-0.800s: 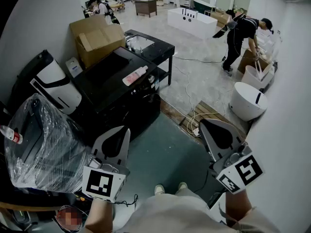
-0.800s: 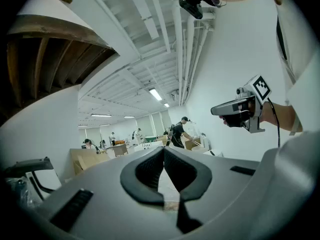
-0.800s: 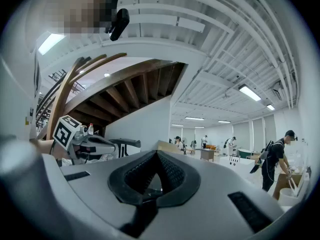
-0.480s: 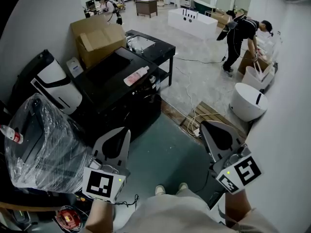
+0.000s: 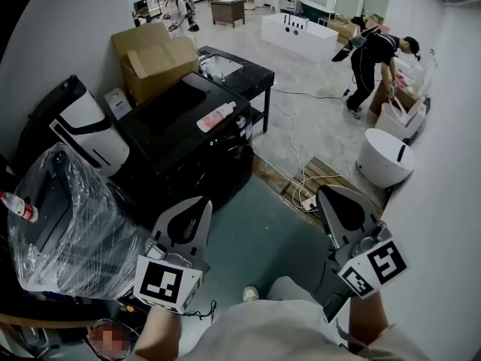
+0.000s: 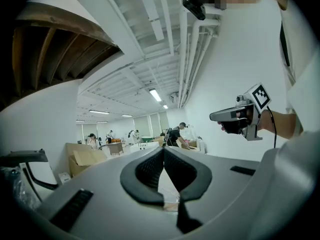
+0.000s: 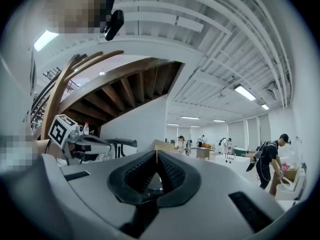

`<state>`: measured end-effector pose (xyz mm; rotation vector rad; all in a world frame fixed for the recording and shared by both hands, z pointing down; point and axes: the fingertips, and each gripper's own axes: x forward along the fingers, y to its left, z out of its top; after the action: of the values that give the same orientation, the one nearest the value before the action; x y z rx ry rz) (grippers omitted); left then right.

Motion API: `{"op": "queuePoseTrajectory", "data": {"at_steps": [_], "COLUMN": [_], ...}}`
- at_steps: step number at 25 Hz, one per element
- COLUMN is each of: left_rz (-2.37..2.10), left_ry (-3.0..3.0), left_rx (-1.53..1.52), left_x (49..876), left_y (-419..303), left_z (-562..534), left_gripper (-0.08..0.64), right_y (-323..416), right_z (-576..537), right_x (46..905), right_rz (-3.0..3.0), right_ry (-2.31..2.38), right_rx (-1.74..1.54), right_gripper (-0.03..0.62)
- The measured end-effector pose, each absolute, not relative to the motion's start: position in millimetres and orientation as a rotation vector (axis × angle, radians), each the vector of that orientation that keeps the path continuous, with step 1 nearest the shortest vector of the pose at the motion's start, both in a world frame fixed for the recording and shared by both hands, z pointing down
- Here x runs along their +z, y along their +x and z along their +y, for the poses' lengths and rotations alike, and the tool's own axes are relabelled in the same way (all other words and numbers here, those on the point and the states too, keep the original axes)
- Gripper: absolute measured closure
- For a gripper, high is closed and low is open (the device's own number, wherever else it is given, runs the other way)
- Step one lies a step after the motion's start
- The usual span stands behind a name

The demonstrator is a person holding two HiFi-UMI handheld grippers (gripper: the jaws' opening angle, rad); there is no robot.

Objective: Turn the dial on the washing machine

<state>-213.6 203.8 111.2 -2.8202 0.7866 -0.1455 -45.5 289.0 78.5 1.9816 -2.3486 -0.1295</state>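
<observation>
Black washing machine facing right (bottle atop)

We see a room lit evenly by long ceiling lamps, bright at the far end and dimmer close to us. In the head view the plastic wrap shows white glare, and the black furniture keeps little detail. The underside of the wooden stairs lies in shadow. Both gripper views bend strongly at the edges and have black corners.
</observation>
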Motion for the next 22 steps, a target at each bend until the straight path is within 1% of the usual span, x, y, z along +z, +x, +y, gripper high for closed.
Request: {"op": "queuePoseTrajectory", "data": {"at_steps": [1,2,3,4,5,12,19,22], "left_rz": [0.779,0.774,0.771,0.77,0.77,0.797,0.847,0.88], "left_ry": [-2.823,-2.824,-2.825,-2.825,-2.825,-2.837,-2.838,-2.832], "left_rx": [-0.146,-0.148,-0.15,-0.15,-0.152,-0.164,-0.186,-0.218], "left_x": [112.2,113.0,113.9,115.0,116.2,121.5,128.0,135.3], "left_y": [-212.4,-211.5,-211.0,-210.5,-210.0,-195.9,-163.2,-145.8], "left_z": [203.6,203.2,202.5,201.4,199.8,178.0,150.1,131.7], "left_gripper": [0.54,0.54,0.54,0.54,0.54,0.54,0.54,0.54], "right_y": [-45.6,-45.6,-45.3,-44.4,-42.6,-25.2,11.4,29.1], "right_z": [288.7,287.9,286.9,285.8,284.6,266.7,229.4,202.6], "right_x": [77.9,77.8,78.2,79.0,79.9,90.3,102.5,111.2], "right_rz": [-2.358,-2.363,-2.362,-2.358,-2.352,-2.362,-2.362,-2.417], "right_ry": [1.997,2.007,2.009,2.01,2.014,1.999,1.935,1.904], "right_rx": [-0.125,-0.125,-0.126,-0.129,-0.13,-0.104,-0.086,-0.022], "right_gripper": [0.561,0.538,0.44,0.377,0.368,0.365,0.364,0.364]}}
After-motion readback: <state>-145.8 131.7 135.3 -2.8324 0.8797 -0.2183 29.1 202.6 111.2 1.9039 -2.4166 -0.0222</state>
